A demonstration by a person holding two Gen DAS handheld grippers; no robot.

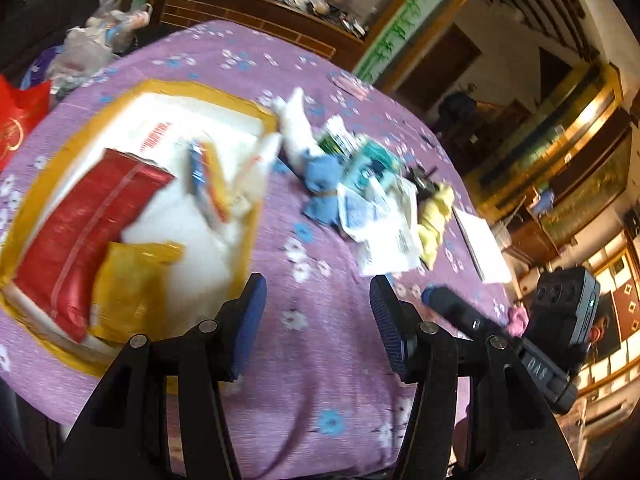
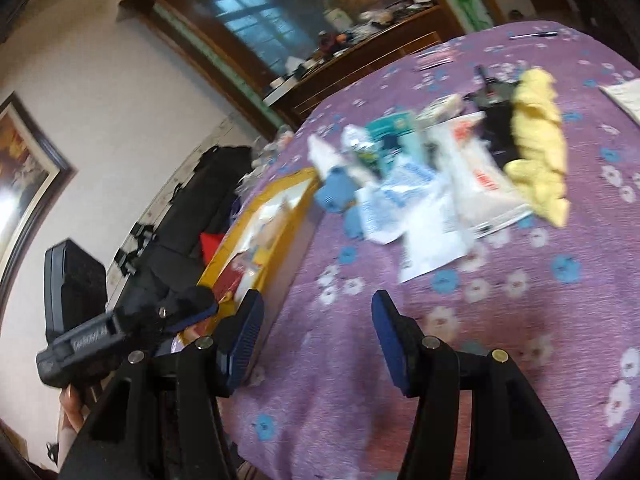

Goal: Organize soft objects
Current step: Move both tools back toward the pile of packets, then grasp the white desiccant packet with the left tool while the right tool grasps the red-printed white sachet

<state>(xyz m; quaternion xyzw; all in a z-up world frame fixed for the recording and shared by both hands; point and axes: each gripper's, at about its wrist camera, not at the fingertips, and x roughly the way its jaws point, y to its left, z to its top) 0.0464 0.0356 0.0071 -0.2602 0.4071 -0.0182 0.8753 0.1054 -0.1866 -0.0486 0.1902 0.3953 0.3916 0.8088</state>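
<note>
So both grippers were just hanging over the counter [image 1: 320, 360] with nothing in them. The left gripper [image 1: 318, 320] had its blue-padded fingers [image 1: 250, 320] spread wide apart, bare purple flowered cloth showing between them. Same story on the right gripper [image 2: 318, 336]: fingers [image 2: 390, 344] released, gap between them, only cloth under it.

Just past the left fingers, off to that side, sat the yellow-edged box [image 1: 256, 110] with a white lining. Inside it lay a red packet [image 1: 80, 236], a yellow packet [image 1: 128, 292] overlapping its near end, and a small blue-and-orange pouch [image 1: 206, 178] leaning by the far wall. From the right wrist view the same box [image 2: 296, 188] showed beyond the left fingertip, partly hidden by the other gripper's body.

Further out, middle of the counter, was the messy pile: a white soft toy [image 1: 296, 128] touching the box's far corner, a blue cloth [image 1: 322, 190] right against it, teal packets [image 1: 368, 164] and white plastic bags [image 1: 384, 232] heaped together, then a yellow fluffy cloth [image 1: 434, 220] at the pile's outer edge. The right view had that yellow cloth [image 2: 540, 148] lying beside something black [image 2: 496, 120], too blurry to tell what. A small pink thing [image 1: 518, 316] sat near the right gripper's body.
</note>
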